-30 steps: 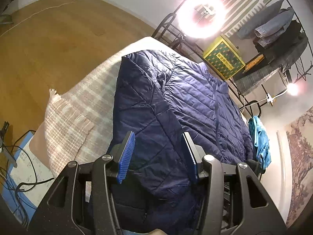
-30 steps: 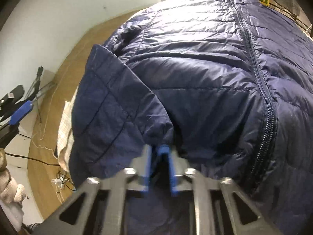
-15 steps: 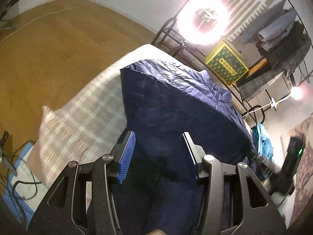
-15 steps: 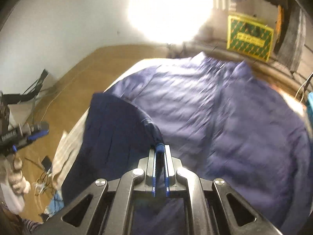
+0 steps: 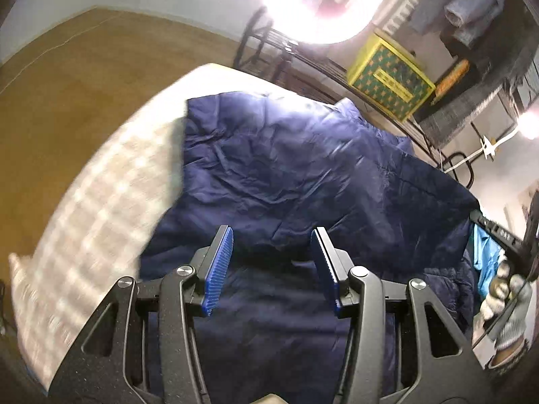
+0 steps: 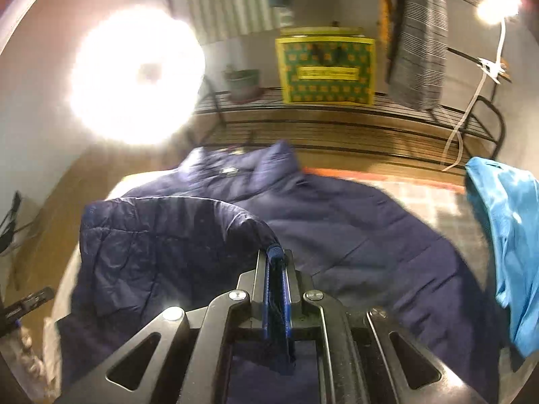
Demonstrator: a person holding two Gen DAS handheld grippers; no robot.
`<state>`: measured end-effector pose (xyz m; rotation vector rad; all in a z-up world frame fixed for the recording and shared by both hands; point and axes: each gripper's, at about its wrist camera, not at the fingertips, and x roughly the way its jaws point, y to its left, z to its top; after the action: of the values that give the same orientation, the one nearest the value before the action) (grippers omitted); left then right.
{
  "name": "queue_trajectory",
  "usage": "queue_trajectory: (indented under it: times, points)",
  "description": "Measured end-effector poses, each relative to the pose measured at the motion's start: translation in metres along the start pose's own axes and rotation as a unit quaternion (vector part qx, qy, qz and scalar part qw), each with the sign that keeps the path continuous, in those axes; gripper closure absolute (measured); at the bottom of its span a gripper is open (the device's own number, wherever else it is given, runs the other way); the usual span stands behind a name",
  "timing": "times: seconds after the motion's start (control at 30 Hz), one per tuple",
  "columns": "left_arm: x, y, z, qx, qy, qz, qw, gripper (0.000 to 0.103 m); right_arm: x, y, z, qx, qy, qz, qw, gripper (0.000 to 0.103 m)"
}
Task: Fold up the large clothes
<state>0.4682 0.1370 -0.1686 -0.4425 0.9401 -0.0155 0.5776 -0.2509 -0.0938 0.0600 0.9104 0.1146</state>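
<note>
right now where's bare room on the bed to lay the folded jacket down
One free patch: the checked blanket left of the navy jacket, out to the bed's edge by the wood floor. A second strip of blanket shows between the jacket and the blue garment. The middle is crowded: the jacket covers it, with a fold pinched in the right gripper.

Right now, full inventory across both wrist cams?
puffer jacket: 1, navy, spread on the bed, one edge lifted
bed cover: 1, beige plaid, under the jacket
blue garment: 1, bright blue, at the bed's right edge
patterned box: 1, yellow and green, on the wire rack
wire rack: 1, black, behind the bed
ring light: 1, white, lit, left of the box
left gripper: open, over the jacket
right gripper: shut on the jacket's edge
gloved hand: 1, white glove, holding the right gripper
</note>
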Motion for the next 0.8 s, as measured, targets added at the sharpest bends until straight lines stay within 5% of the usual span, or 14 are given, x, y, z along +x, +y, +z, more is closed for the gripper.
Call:
queue_trajectory:
  times: [0.2,0.4,0.73,0.8]
  points:
    - [0.048,-0.025,0.009,0.040,0.010,0.015,0.9990,0.053,0.045,-0.029,0.014,0.013,0.025,-0.011,1.000,0.099]
    - [0.082,-0.020,0.006,0.042,0.037,0.043,0.9975,0.053,0.076,-0.046,-0.008,0.038,0.079,0.013,0.996,0.100]
    - [-0.011,0.020,0.032,0.008,-0.047,0.056,0.9973,0.053,0.084,-0.062,-0.036,0.064,0.115,0.009,0.991,0.098]
    - [-0.028,0.023,0.028,0.008,-0.054,0.060,0.9967,0.053,0.077,-0.056,-0.037,0.055,0.116,0.005,0.992,0.088]
